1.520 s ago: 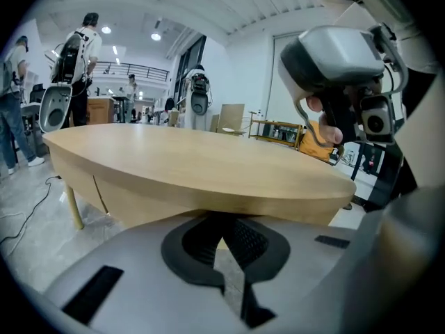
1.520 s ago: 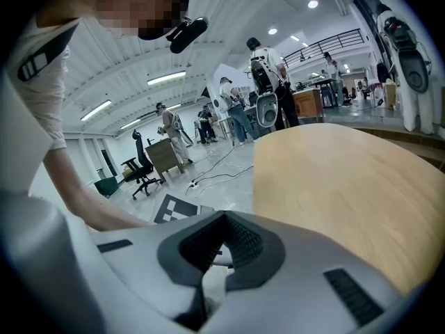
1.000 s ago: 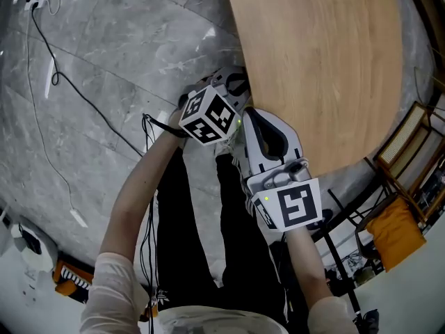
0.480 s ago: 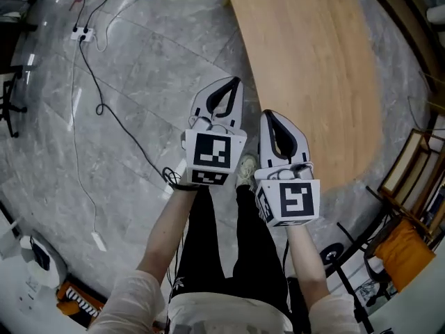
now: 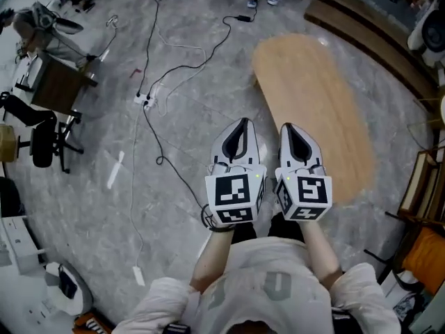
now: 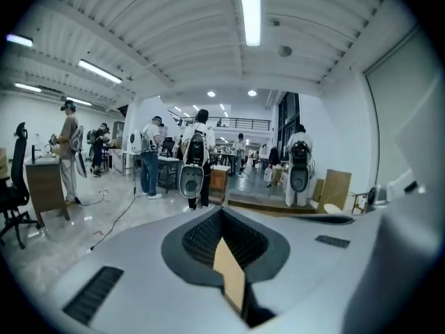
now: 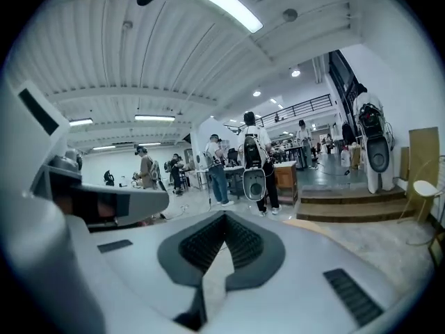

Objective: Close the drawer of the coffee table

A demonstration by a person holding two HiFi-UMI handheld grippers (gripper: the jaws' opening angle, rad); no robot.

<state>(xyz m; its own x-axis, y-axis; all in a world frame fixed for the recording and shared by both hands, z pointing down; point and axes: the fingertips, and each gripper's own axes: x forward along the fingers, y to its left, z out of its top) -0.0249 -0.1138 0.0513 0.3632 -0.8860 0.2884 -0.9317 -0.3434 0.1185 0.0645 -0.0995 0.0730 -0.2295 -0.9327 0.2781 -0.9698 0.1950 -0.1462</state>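
The oval bench (image 5: 316,110), with a pale wood-grain top, stands at one o'clock on the grey floor (image 5: 174,152). The left gripper (image 5: 240,122) and the right gripper (image 5: 288,126) hover clenched on nothing.

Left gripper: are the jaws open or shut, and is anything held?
Shut and empty. In its own view the left gripper has its two jaw tips meeting at a point, with nothing pinched between them.

My left gripper (image 5: 241,122) and right gripper (image 5: 288,127) side by side, empty.
I hold both pointing forward, fingers (image 6: 132,256) pressed together, forearms outstretched.
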